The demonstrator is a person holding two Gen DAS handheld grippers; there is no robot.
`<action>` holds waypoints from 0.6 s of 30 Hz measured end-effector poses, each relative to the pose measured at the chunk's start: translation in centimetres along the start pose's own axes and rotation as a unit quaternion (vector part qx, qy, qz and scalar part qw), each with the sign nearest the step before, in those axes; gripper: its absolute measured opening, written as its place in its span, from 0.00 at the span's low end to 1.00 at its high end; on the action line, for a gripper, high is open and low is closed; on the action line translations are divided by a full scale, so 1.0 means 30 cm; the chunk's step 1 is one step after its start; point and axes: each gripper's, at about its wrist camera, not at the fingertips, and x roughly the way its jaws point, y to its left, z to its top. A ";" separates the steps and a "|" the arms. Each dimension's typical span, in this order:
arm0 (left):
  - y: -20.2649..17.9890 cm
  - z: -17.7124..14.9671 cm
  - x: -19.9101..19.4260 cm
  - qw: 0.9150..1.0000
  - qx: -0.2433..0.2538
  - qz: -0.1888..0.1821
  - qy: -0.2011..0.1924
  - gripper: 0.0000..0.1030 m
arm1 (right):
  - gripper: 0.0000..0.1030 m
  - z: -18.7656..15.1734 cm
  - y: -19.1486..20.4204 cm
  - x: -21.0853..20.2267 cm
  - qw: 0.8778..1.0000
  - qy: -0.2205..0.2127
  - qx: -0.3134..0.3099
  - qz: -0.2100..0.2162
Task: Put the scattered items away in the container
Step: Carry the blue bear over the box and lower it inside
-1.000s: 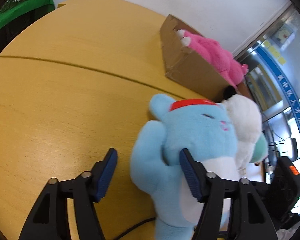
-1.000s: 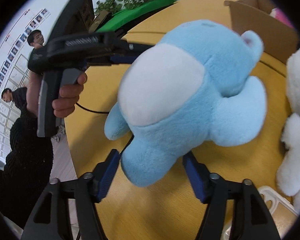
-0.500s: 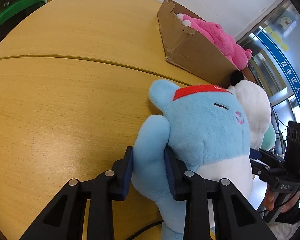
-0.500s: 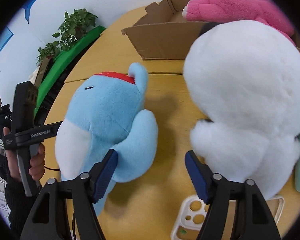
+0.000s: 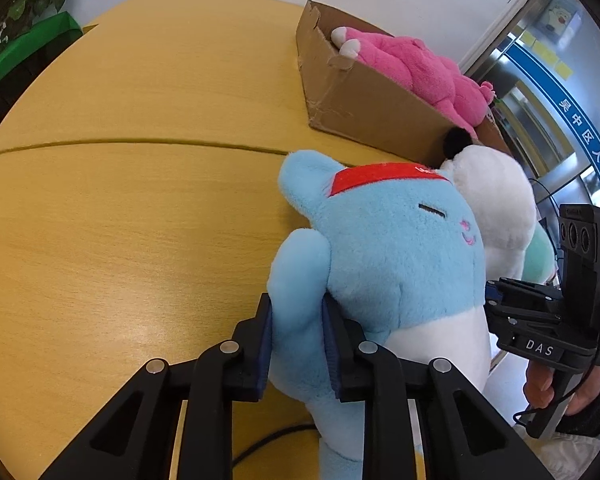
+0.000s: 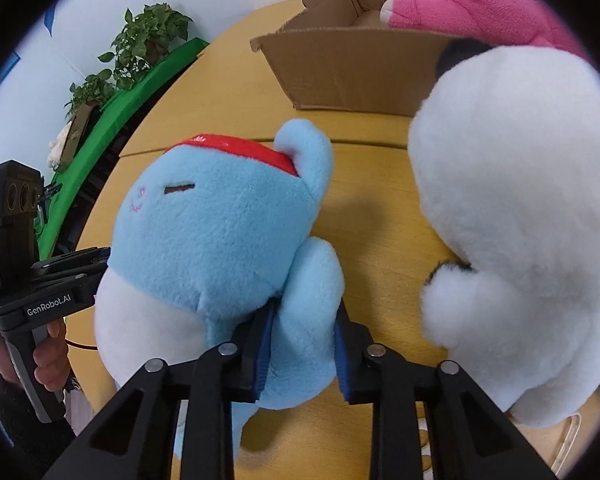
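A light blue plush toy (image 5: 392, 264) with a red headband and white belly sits on the yellow table (image 5: 120, 216). My left gripper (image 5: 298, 344) is shut on one of its arms. My right gripper (image 6: 302, 340) is shut on its other arm; the toy also shows in the right wrist view (image 6: 216, 236). A white plush toy (image 6: 512, 216) sits right beside it, in front of the open cardboard box (image 5: 364, 100), which holds a pink plush toy (image 5: 412, 64). The box (image 6: 352, 64) and pink toy (image 6: 472, 12) also show in the right wrist view.
A mint-green plush (image 5: 540, 252) peeks out behind the white toy (image 5: 496, 208). A clear plastic piece (image 6: 564, 444) lies on the table under the white toy. Potted plants and a green surface (image 6: 140, 68) stand beyond the table's far-left edge. A black cable (image 5: 268, 440) crosses the near edge.
My right gripper moved in from open beside the blue toy and shut on its arm. My left gripper stays shut on the other arm.
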 end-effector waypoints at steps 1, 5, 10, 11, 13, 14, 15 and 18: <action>-0.013 0.010 -0.021 1.000 0.004 -0.001 -0.006 0.21 | 0.21 0.016 0.008 -0.030 1.000 -0.012 -0.009 -0.002; -0.094 0.113 -0.158 0.997 0.031 0.001 -0.065 0.21 | 0.21 0.106 0.039 -0.200 0.995 -0.088 -0.051 -0.006; -0.256 0.380 -0.269 0.987 0.087 0.017 -0.132 0.21 | 0.21 0.308 -0.001 -0.369 0.983 -0.171 -0.066 -0.029; -0.300 0.438 -0.275 0.985 0.100 0.022 -0.142 0.21 | 0.21 0.369 -0.014 -0.379 0.980 -0.183 -0.064 -0.038; -0.400 0.545 -0.257 0.980 0.123 0.026 -0.154 0.21 | 0.21 0.493 -0.041 -0.387 0.976 -0.201 -0.056 -0.056; -0.449 0.600 -0.235 0.978 0.135 0.029 -0.158 0.21 | 0.21 0.541 -0.059 -0.384 0.976 -0.205 -0.050 -0.061; -0.488 0.646 -0.207 0.977 0.141 0.031 -0.159 0.21 | 0.21 0.587 -0.093 -0.379 0.975 -0.206 -0.042 -0.066; -0.566 0.771 -0.082 0.977 0.149 0.038 -0.148 0.21 | 0.21 0.721 -0.198 -0.345 0.976 -0.204 -0.020 -0.080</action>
